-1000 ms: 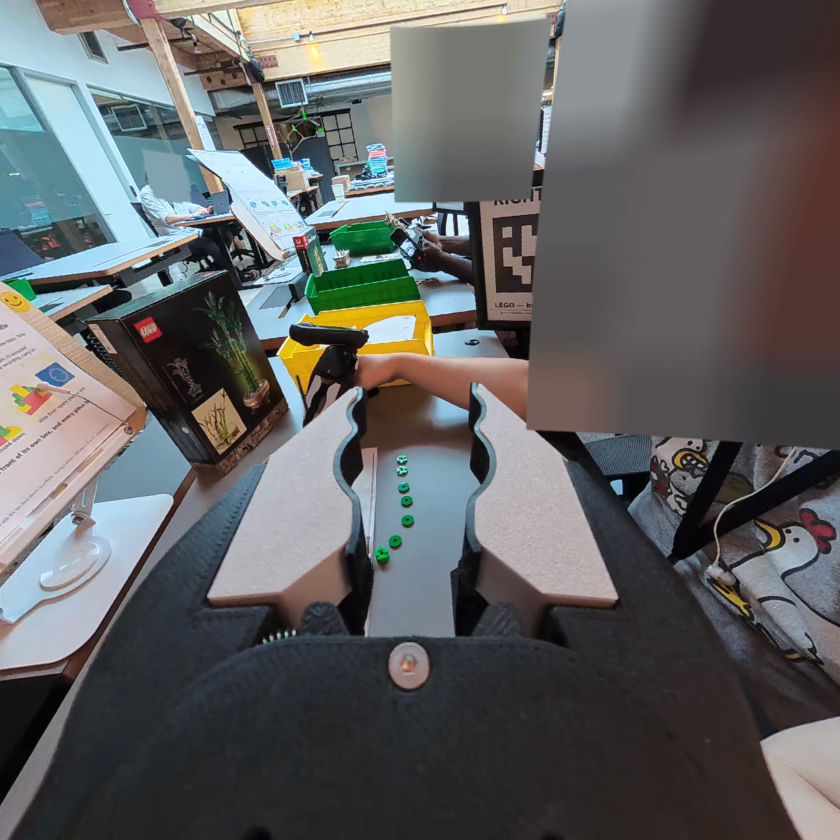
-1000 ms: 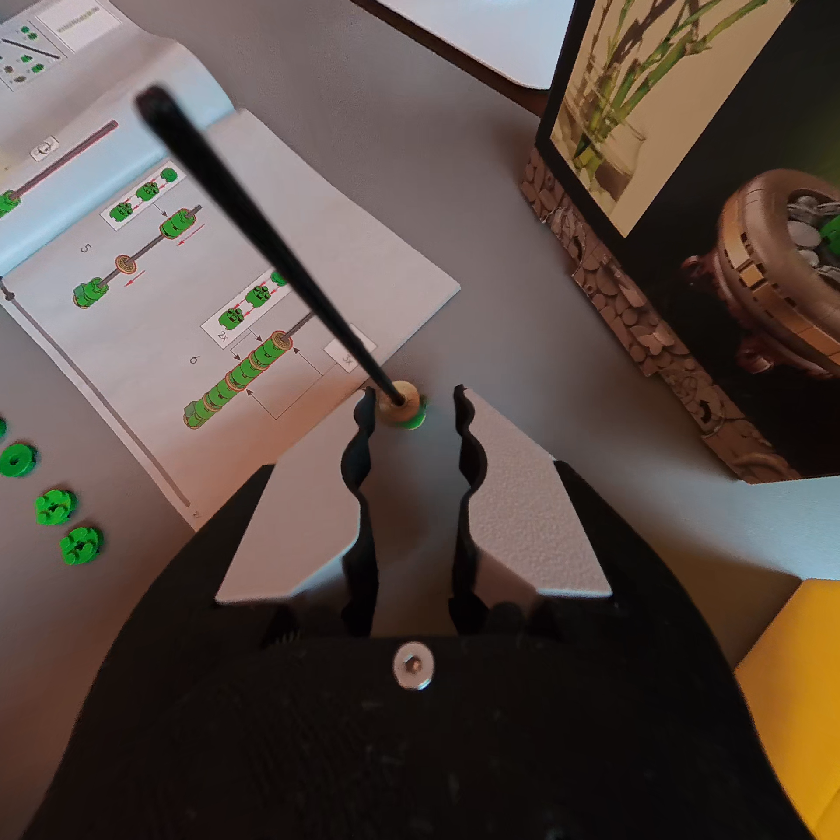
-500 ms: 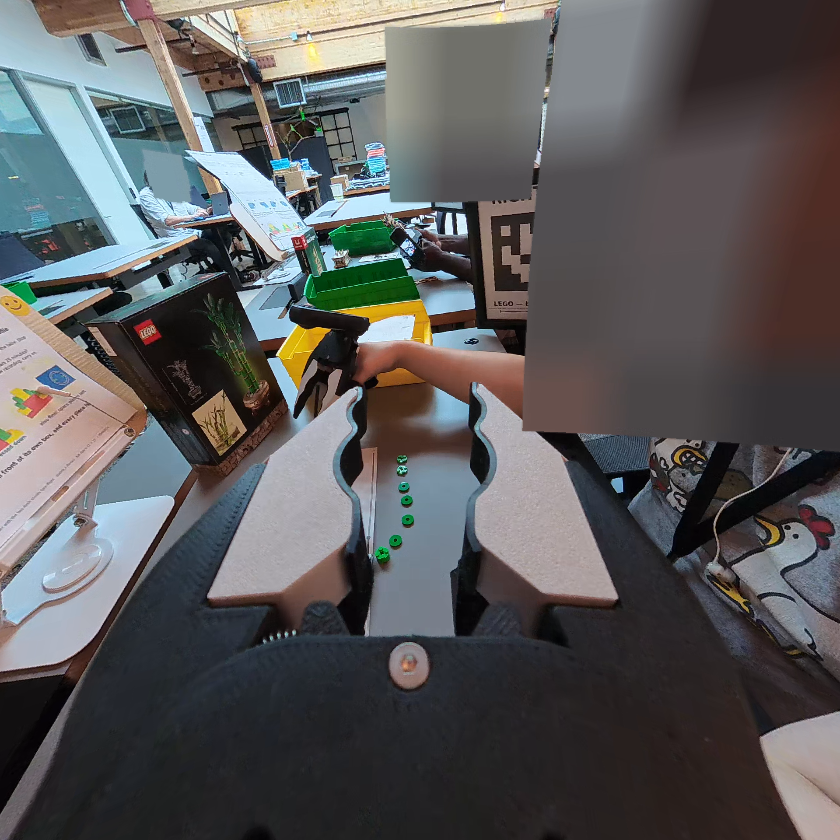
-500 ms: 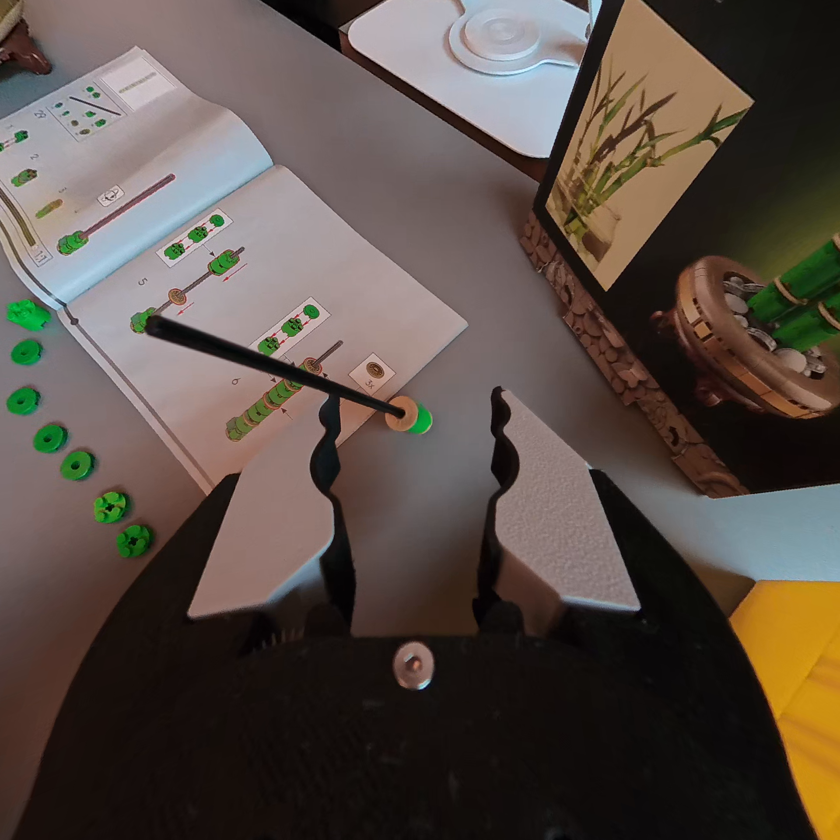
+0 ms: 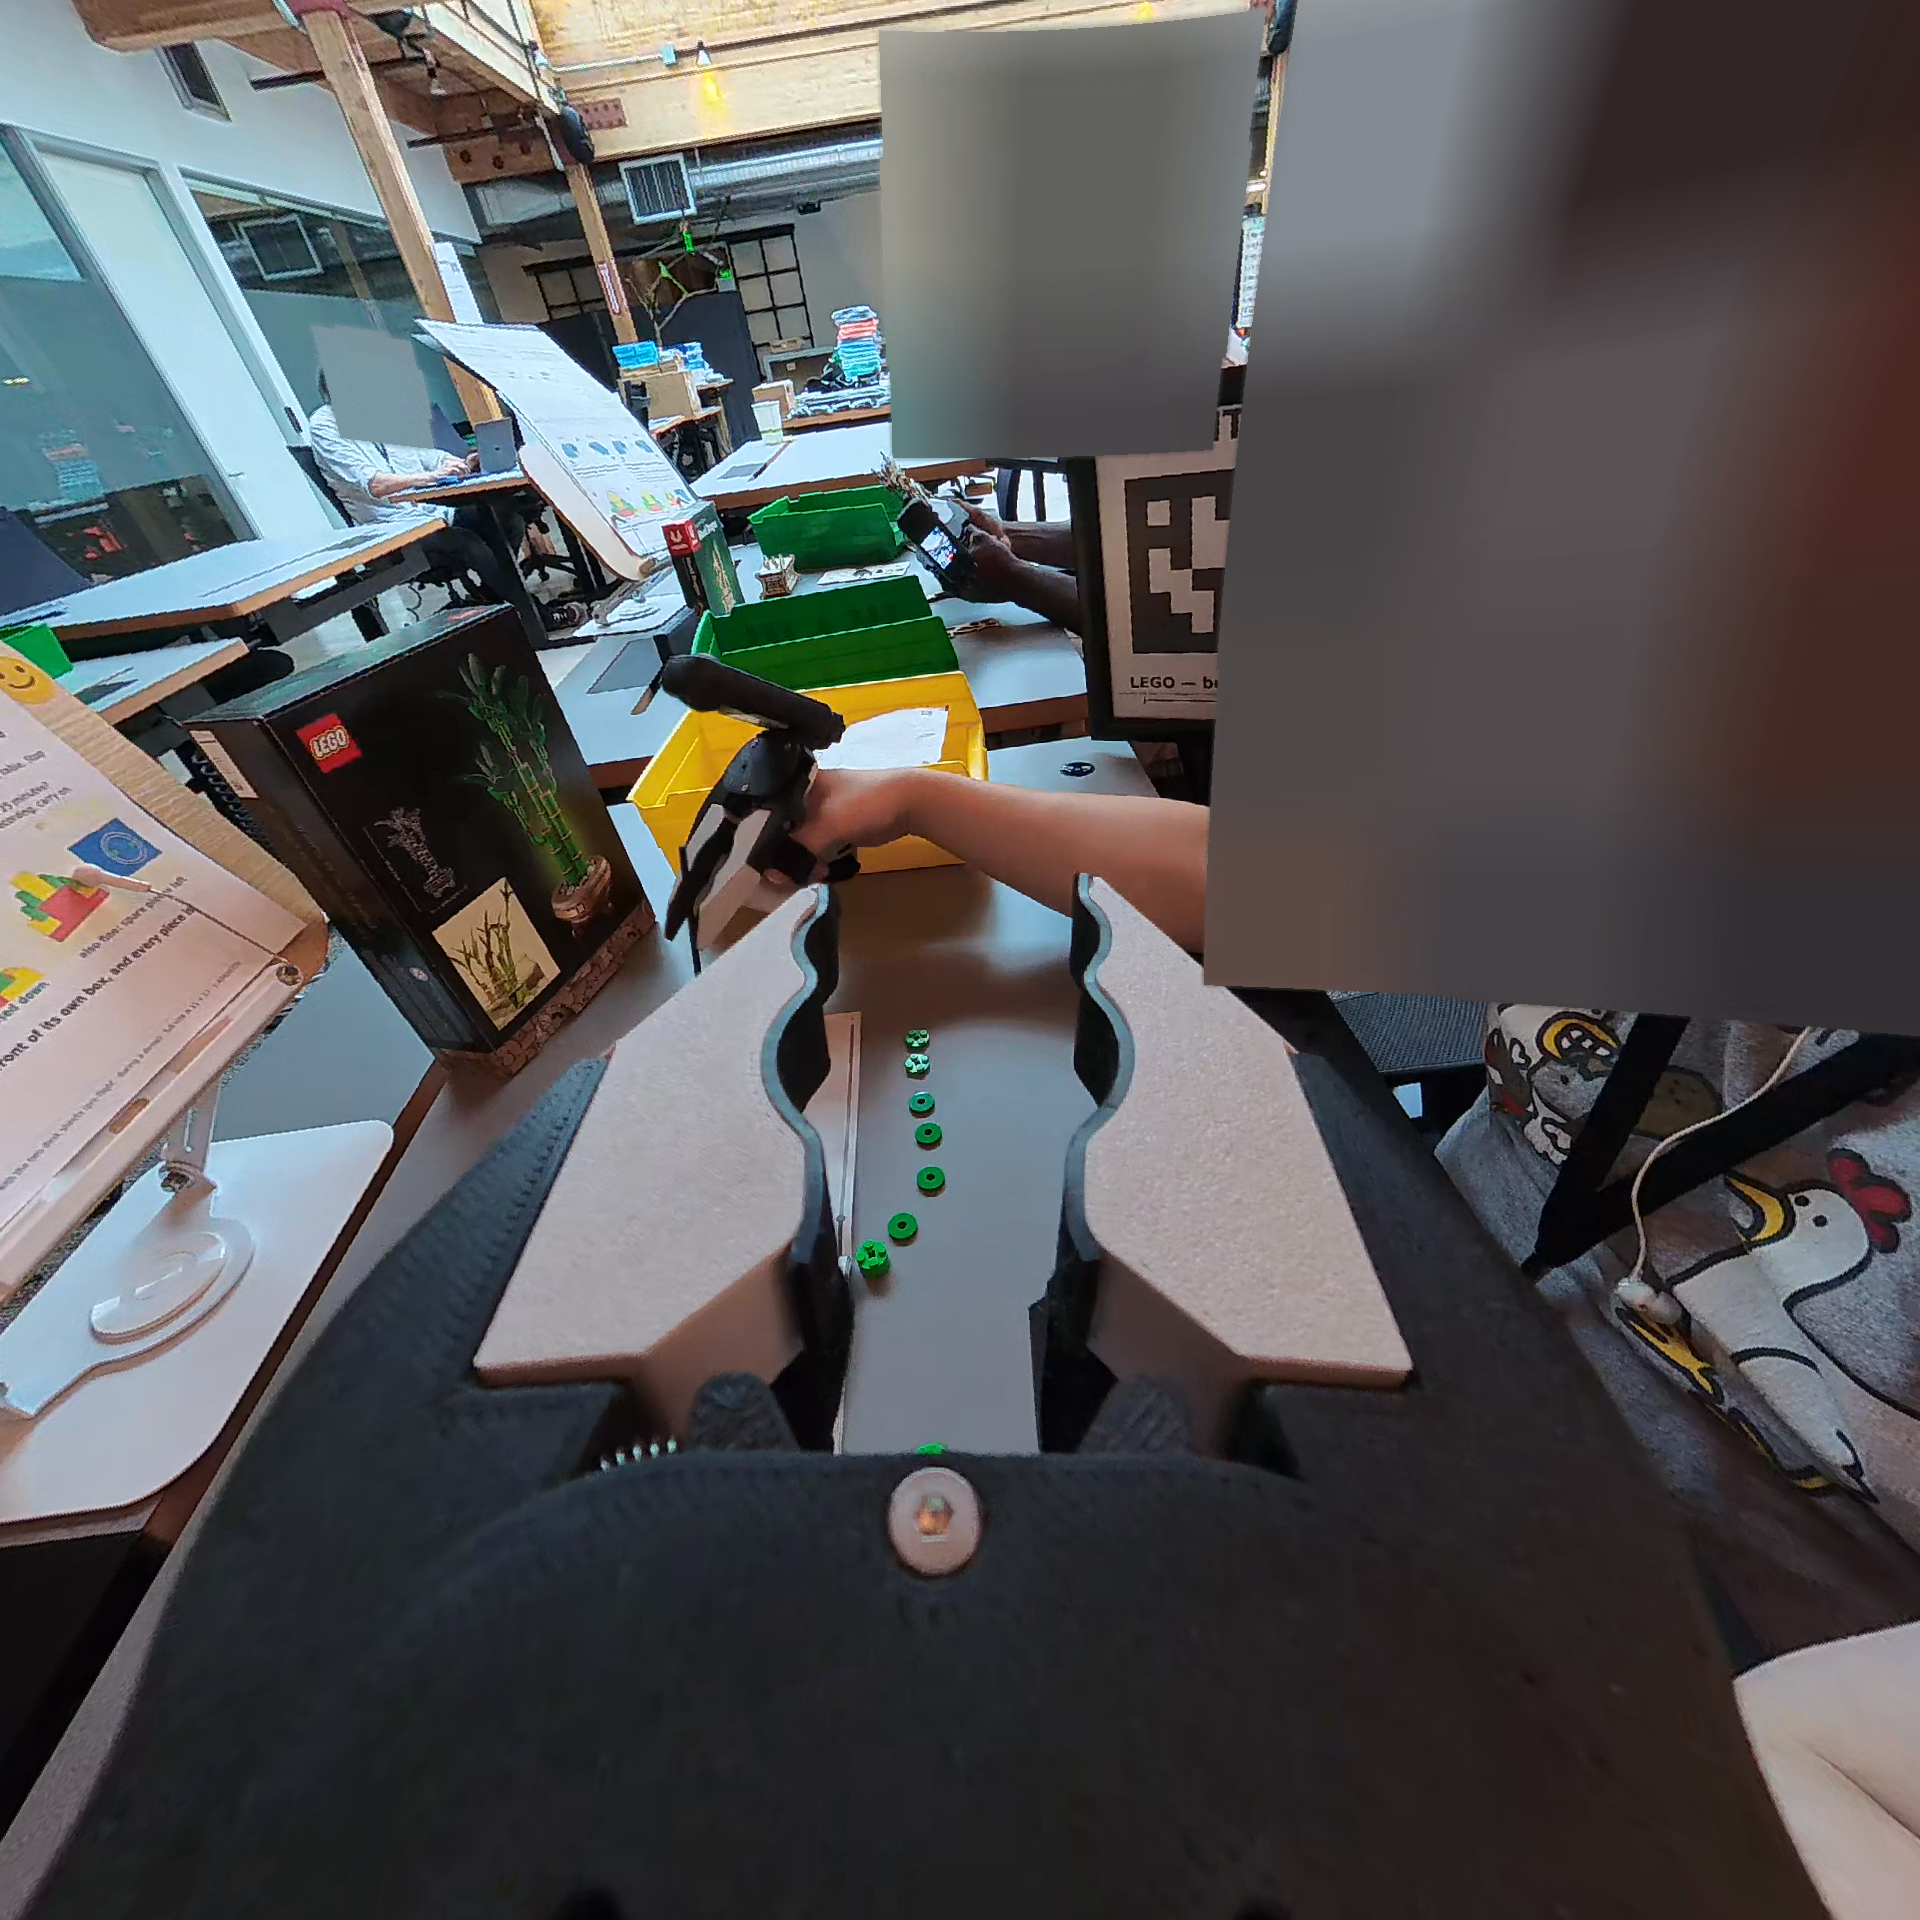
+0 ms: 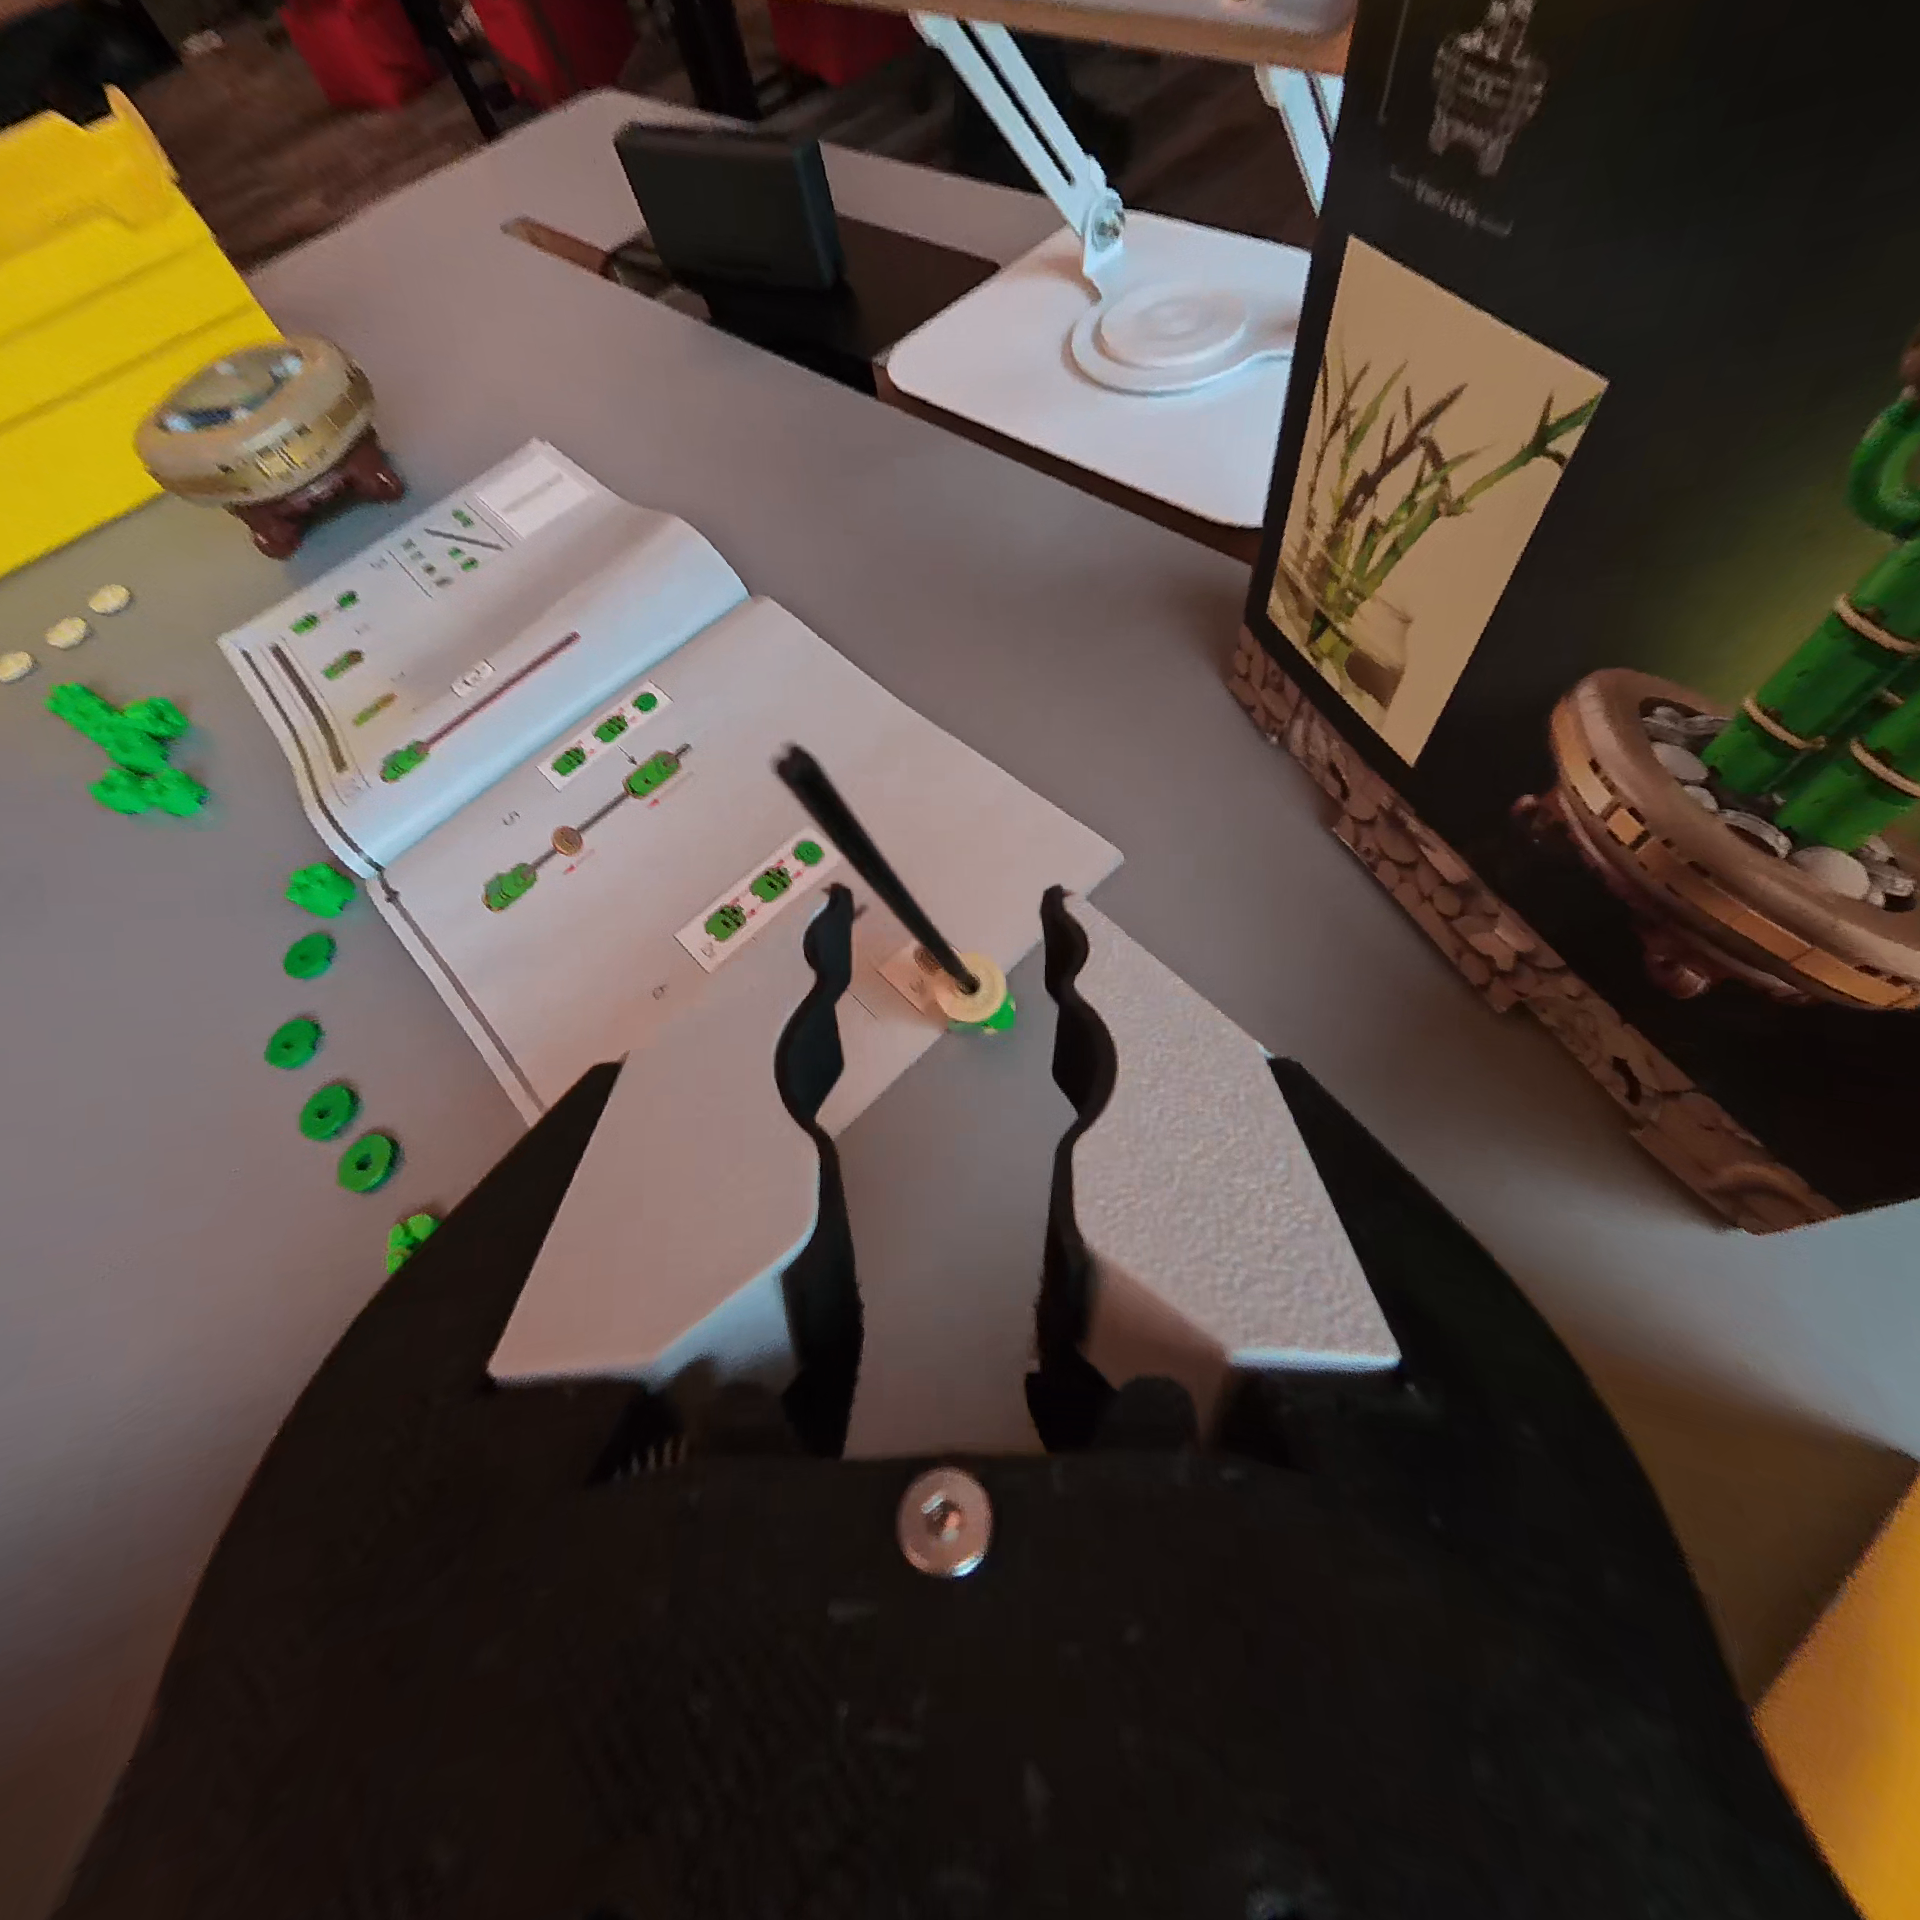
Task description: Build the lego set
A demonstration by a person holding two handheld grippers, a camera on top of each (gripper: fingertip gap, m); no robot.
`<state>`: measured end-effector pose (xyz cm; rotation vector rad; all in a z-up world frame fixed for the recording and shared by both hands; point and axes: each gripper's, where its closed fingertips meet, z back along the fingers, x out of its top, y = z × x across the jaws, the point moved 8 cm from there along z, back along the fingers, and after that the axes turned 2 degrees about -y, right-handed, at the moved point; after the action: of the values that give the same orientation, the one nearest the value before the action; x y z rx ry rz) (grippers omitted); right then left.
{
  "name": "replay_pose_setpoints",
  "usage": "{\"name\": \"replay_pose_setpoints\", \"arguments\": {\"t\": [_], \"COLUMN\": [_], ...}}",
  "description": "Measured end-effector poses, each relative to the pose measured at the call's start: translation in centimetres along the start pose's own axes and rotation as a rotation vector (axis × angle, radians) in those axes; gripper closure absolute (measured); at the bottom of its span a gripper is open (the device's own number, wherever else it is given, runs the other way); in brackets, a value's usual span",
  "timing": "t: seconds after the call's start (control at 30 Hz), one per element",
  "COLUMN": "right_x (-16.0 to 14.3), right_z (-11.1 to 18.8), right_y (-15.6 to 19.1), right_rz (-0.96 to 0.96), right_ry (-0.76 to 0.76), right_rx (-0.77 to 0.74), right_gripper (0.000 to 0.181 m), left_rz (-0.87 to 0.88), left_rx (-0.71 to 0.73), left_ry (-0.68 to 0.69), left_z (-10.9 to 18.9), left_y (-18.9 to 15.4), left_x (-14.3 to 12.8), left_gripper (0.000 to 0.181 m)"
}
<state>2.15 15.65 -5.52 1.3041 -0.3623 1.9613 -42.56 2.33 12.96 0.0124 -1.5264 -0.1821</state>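
Note:
A black axle rod (image 6: pixel 873 862) with a tan disc and a green round piece (image 6: pixel 977 1003) on its near end lies over the corner of the open instruction booklet (image 6: pixel 582 790). My right gripper (image 6: pixel 943 914) is open and empty, its tips on either side of that end without touching it. It also shows in the left wrist view (image 5: pixel 727 883), held by a hand. My left gripper (image 5: pixel 951 935) is open and empty above the table. A row of green round pieces (image 5: pixel 928 1135) lies between its fingers, and shows in the right wrist view (image 6: pixel 327 1112) left of the booklet.
The black set box (image 6: pixel 1662 520) stands to the right of the rod. A brown and tan pot build (image 6: pixel 260 426) and a yellow bin (image 6: pixel 94 343) are at the far left. A white stand base (image 6: pixel 1091 384) is beyond the table edge. A second yellow bin (image 5: pixel 727 769) stands behind the right gripper. My right fingertips sit around 45 cm from my left ones. From my right tips it is roughly 30 cm to the white stand base (image 6: pixel 1091 384); from my left, 50 cm.
My right gripper opened wider and drew back and up from the rod's disc end. The rod went from sticking up to lying on the booklet. My left gripper barely moved.

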Motion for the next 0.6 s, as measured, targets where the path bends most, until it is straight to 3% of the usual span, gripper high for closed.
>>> {"name": "replay_pose_setpoints", "arguments": {"t": [0.07,0.17,0.6], "right_x": [0.4,0.7,1.3], "right_z": [-0.1,-0.4,0.2], "right_y": [0.2,0.5,0.3], "right_rz": [0.001,0.024,-0.008], "right_ry": [-0.032,-0.033,0.019], "right_rx": [0.012,0.030,-0.050], "right_gripper": [0.148,0.181,0.181], "left_rz": [0.000,0.001,0.007], "left_rx": [-0.001,-0.001,-0.010], "left_ry": [0.003,0.008,0.027], "left_z": [-0.1,-0.1,-0.4], "left_y": [0.0,0.0,0.1], "left_x": [0.0,-0.1,-0.4], "left_gripper": [0.139,0.138,0.138]}}
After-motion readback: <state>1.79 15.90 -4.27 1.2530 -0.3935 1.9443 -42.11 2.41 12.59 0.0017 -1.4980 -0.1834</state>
